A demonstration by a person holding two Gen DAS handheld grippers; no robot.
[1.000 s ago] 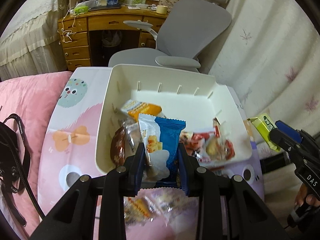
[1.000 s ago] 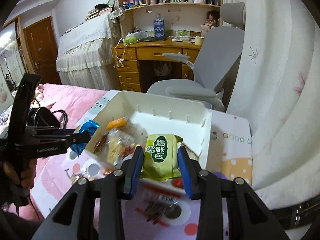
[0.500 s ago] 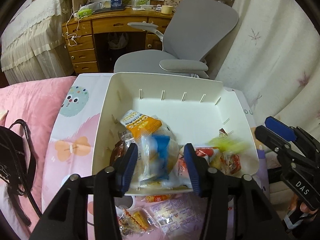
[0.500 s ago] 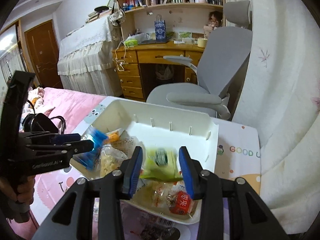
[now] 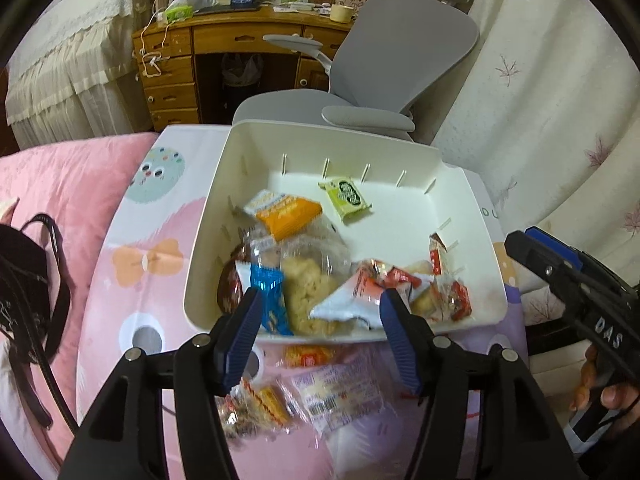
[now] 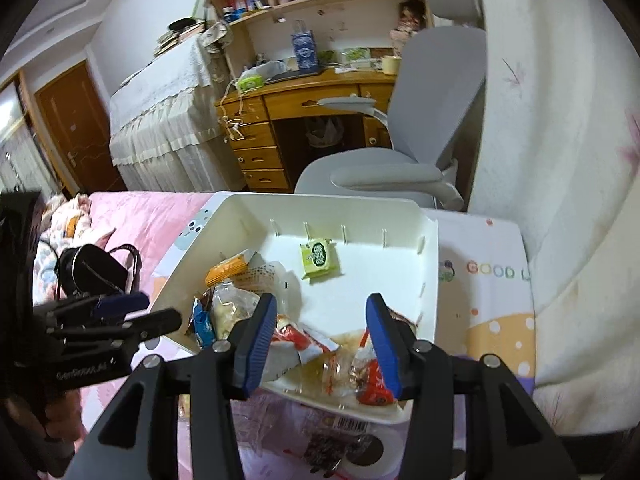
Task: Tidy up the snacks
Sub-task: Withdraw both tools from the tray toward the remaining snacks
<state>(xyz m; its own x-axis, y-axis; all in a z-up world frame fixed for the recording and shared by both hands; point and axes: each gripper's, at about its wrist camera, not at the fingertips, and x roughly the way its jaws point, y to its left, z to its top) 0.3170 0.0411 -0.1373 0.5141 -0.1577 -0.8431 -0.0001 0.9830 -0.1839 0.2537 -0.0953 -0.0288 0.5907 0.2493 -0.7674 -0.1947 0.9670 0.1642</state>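
Observation:
A white bin (image 5: 256, 140) (image 6: 428, 264) sits on a patterned mat and holds several snack packets. A green packet (image 5: 346, 198) (image 6: 319, 258) lies near its far wall, an orange packet (image 5: 286, 214) (image 6: 226, 270) at left, a blue-and-white packet (image 5: 268, 296) (image 6: 203, 326) at the near left wall. My left gripper (image 5: 320, 330) is open and empty over the bin's near edge. My right gripper (image 6: 322, 340) is open and empty over the near right part; it also shows in the left wrist view (image 5: 568, 276). Loose packets (image 5: 332, 392) lie on the mat in front of the bin.
A grey office chair (image 5: 392, 60) and a wooden desk (image 5: 224, 44) stand behind the bin. A black bag (image 5: 24, 292) lies on the pink bed cover at left. A white curtain (image 5: 540, 100) hangs at right. A dark packet (image 6: 332, 448) lies on the mat.
Both grippers opened and pulled back. The blue-and-white packet dropped from the left gripper into the bin, and the green packet dropped from the right gripper to the bin's far side.

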